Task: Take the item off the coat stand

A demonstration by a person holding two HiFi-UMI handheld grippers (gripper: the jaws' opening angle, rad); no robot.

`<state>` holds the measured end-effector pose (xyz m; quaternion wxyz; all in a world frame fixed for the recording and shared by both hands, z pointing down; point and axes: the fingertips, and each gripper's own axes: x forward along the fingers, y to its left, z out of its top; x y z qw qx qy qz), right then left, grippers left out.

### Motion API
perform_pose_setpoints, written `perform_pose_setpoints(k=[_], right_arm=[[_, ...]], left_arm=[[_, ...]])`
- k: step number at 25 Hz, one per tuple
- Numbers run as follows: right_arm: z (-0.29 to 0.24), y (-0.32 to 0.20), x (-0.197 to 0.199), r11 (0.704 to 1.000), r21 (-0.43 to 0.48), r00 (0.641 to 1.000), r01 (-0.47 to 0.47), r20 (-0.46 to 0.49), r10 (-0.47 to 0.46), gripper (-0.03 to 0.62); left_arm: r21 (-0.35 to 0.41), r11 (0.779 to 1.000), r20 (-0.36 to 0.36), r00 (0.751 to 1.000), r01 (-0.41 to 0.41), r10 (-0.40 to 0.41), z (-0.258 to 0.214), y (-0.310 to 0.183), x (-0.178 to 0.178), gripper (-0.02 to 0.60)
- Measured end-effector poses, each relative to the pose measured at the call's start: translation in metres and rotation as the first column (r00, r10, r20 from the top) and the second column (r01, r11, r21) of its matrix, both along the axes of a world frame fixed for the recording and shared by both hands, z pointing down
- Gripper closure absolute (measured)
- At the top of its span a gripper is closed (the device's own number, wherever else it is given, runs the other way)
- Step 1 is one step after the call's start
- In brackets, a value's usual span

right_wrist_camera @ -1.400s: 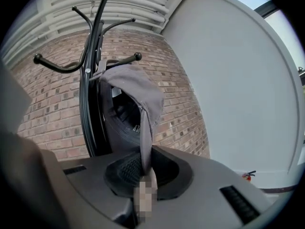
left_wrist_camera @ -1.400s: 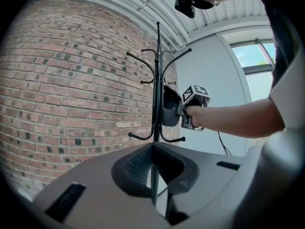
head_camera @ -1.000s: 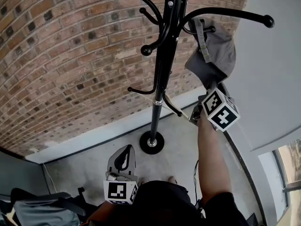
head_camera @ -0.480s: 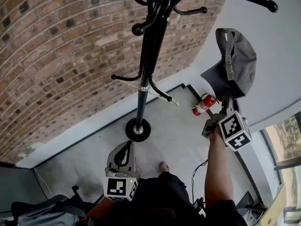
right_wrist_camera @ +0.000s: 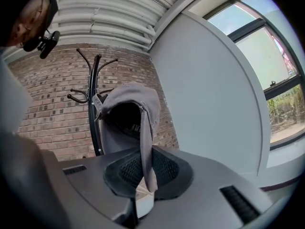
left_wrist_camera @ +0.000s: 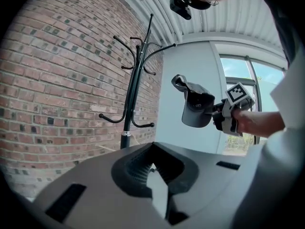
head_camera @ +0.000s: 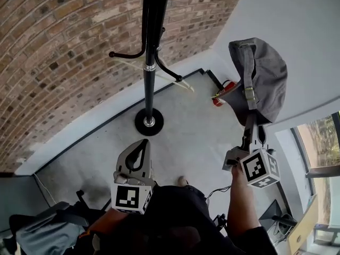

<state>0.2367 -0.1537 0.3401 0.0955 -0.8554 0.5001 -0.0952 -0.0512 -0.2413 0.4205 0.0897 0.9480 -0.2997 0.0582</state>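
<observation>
My right gripper clenches its jaws on the edge of the cap. The cap is just above these jaws, well apart from the stand. My left gripper is closed and empty. I judge the removal is done.

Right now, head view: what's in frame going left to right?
brick wall → coat stand → fire extinguisher → cap → window
</observation>
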Motion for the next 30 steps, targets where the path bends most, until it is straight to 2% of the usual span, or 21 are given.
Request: perform_pose_setpoints(k=[6, 9, 14, 22, 30], right_arm=[[0.012, 0.037, 0.004, 0.992, -0.020, 0.993, 0.121, -0.002, -0.121, 0.565], [0.020, 0.058, 0.010, 0.980, -0.027, 0.980, 0.199, -0.004, -0.199, 0.565], [0.034, 0.088, 0.017, 0.941, -0.030, 0.941, 0.338, -0.001, -0.338, 0.565], [0.057, 0.124, 0.000, 0.856, -0.053, 0.857, 0.515, -0.003, -0.515, 0.565], [0.073, 0.165, -0.020, 0.810, -0.145, 0.815, 0.568, -0.036, -0.578, 0.565]], left_arm=[[0.007, 1.000, 0.030, 0.999, 0.010, -0.011, -0.005, 0.048, 0.042, 0.557], [0.009, 0.999, 0.047, 0.997, 0.053, -0.053, -0.006, 0.073, 0.059, 0.557], [0.023, 0.989, 0.059, 0.987, 0.147, -0.148, -0.008, 0.118, 0.077, 0.557], [0.038, 0.957, 0.085, 0.953, 0.289, -0.291, 0.003, 0.174, 0.068, 0.557], [0.053, 0.947, 0.055, 0.946, 0.317, -0.319, -0.004, 0.200, 0.067, 0.557]])
